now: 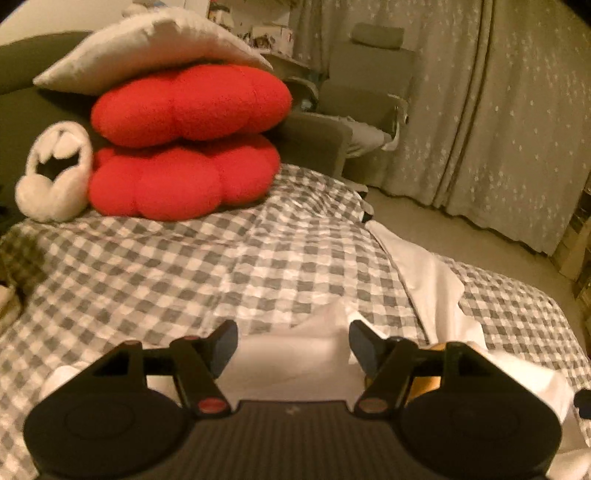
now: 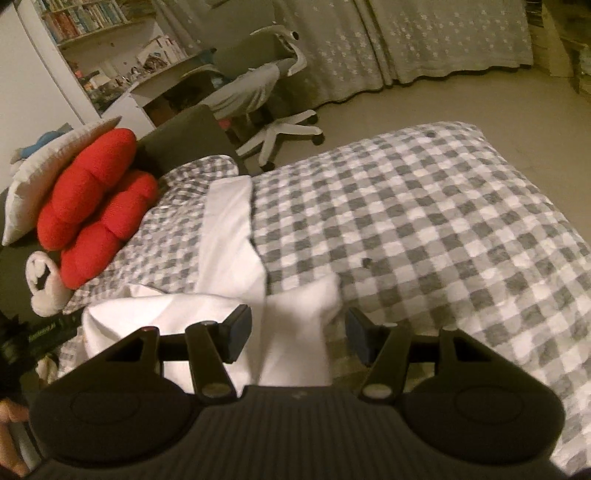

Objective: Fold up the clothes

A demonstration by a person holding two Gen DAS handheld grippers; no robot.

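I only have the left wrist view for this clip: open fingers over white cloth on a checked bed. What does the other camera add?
Observer: The right gripper is open too, with a fold of the white garment between its fingers, not pinched.
Reviewer: How far does that garment run?
Observer: A long strip of it stretches up the bed toward the red cushions.
Reviewer: Anything past the bed that I miss?
Observer: The office chair's white wheeled base stands on the floor beside the bed, and a bookshelf fills the far corner.
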